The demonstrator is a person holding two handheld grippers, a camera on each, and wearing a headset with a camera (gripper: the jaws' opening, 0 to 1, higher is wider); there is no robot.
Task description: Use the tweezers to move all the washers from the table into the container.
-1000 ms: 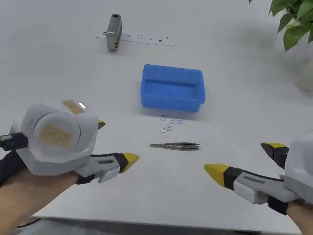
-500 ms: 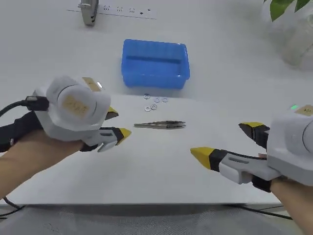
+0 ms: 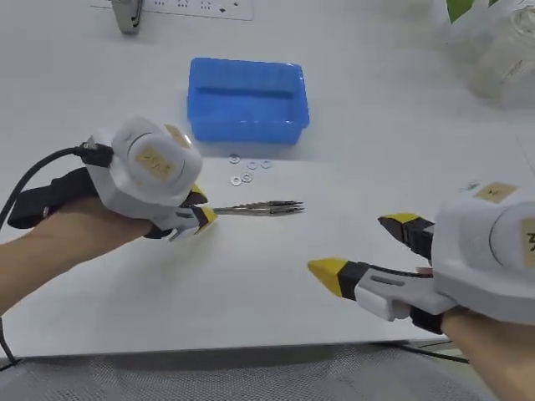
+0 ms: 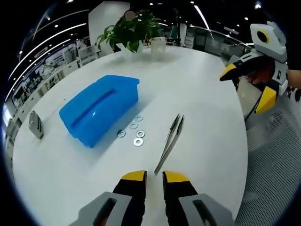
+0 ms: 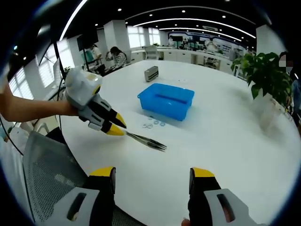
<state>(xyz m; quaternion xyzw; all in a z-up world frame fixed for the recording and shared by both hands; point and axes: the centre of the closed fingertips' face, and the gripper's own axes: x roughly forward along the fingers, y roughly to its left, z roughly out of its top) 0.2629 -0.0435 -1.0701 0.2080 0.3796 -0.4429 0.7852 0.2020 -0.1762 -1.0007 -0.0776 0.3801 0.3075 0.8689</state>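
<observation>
Thin metal tweezers (image 3: 255, 209) lie flat on the white table (image 3: 276, 309), tips pointing right. My left gripper (image 3: 201, 207) is at their blunt left end. Its jaws stand a narrow gap apart, and in the left gripper view the tweezers (image 4: 169, 141) end at the mouth of that gap (image 4: 154, 175). Several small washers (image 3: 247, 170) lie loose between the tweezers and the blue container (image 3: 247, 129). My right gripper (image 3: 361, 246) hovers wide open, nearer and to the right, with nothing in it. The right gripper view shows the washers (image 5: 153, 125) in front of the container (image 5: 164, 99).
A white power strip (image 3: 201, 8) and a grey block (image 3: 125, 15) lie at the table's far edge. A glass jar (image 3: 501, 54) and a plant (image 3: 460, 8) stand far right. A black cable (image 3: 33, 180) trails from the left gripper. The table's near edge runs just below the right gripper.
My left gripper has moved right to the tweezers' blunt end and its jaws have narrowed from wide open. The right gripper stays wide open. The head camera has shifted.
</observation>
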